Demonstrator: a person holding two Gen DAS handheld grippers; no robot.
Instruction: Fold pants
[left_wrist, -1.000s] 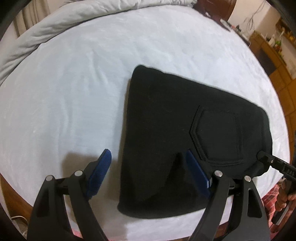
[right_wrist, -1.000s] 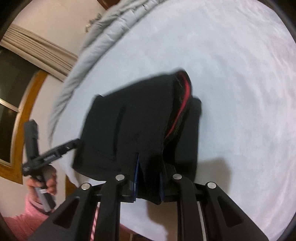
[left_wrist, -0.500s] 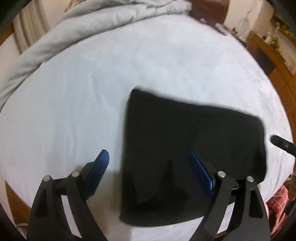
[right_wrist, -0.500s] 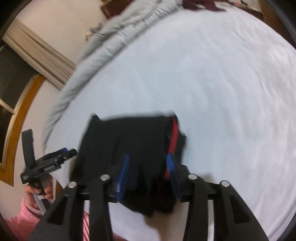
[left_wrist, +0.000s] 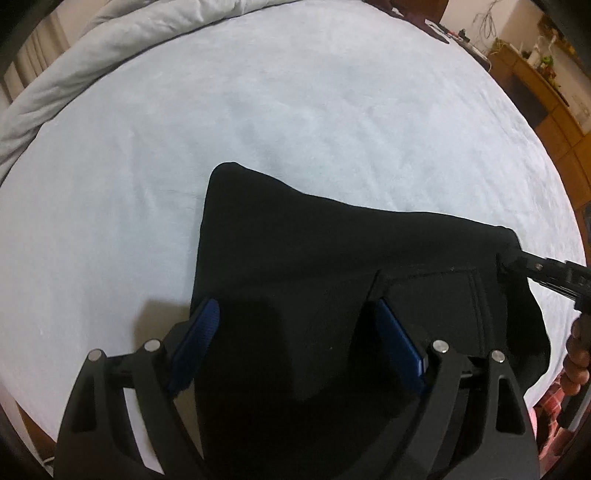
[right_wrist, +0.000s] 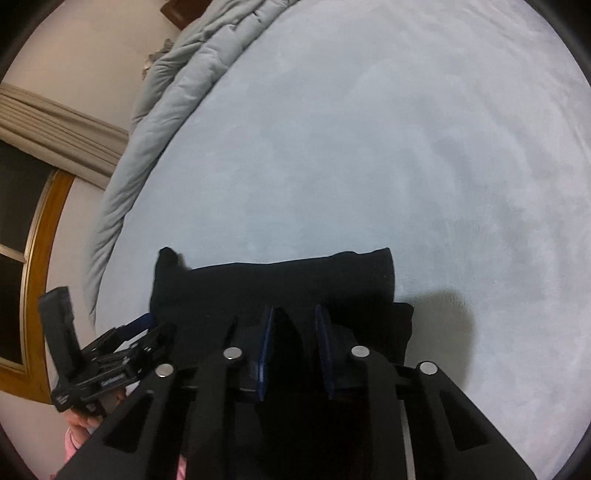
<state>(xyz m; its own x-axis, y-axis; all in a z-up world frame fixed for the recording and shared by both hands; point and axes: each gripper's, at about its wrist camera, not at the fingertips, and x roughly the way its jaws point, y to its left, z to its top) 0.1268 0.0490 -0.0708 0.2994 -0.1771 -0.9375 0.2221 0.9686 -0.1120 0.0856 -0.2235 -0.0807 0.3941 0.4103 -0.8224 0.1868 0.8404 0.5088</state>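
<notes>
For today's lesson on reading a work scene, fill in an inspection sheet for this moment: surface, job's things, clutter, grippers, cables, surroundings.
Surface: pale blue bed sheet, smooth.
Job's things: black pants, folded, lying near the bed's near edge.
Clutter: grey duvet bunched along the far side.
Grippers: left gripper wide open over the pants; right gripper has just been closing, its jaws narrow with pants fabric between them.
Cables: wires on the far wall.
Surroundings: wooden cabinet, curtain, wood-framed window.
</notes>
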